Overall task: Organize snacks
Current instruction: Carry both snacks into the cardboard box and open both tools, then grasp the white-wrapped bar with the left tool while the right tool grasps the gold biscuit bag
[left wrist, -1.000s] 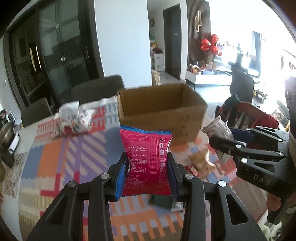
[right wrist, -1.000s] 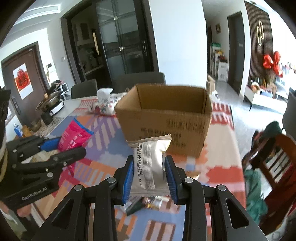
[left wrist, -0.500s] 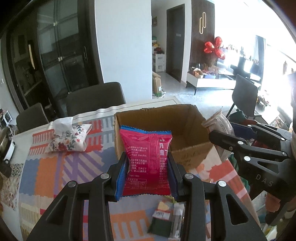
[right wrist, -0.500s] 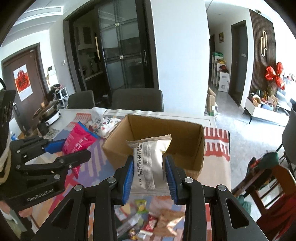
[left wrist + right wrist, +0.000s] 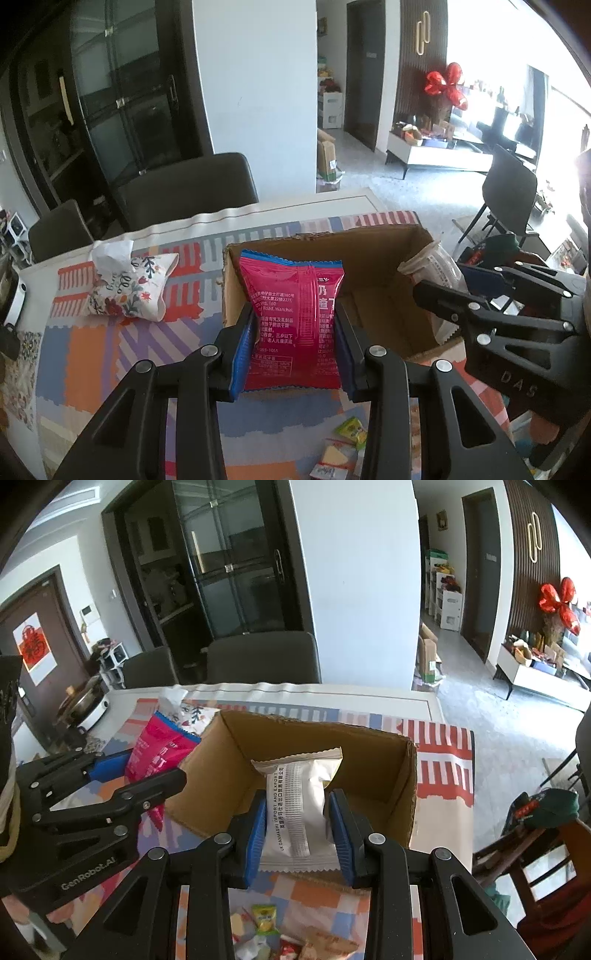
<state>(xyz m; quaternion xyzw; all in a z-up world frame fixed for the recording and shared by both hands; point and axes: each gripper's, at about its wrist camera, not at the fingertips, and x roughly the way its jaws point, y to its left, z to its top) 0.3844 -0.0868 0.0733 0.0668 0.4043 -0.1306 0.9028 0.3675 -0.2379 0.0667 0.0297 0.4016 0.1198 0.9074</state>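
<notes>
While the left wrist view looks down, the left gripper (image 5: 293, 341) is clamped on the pink packet (image 5: 291, 317), upright over the cardboard box (image 5: 384, 325); its puffed, slick film looks light and crushable, so pinching the lower flanks suits it. From the right wrist view, the right gripper (image 5: 298, 830) is clamped on the white packet (image 5: 295, 805) above the box's (image 5: 221, 775) open mouth, loose snacks (image 5: 266, 917) at six o'clock; it seems equally soft, best held mid-body.

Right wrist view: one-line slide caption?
Right gripper holds a white snack packet over the open cardboard box; left gripper carries a pink one.
</notes>
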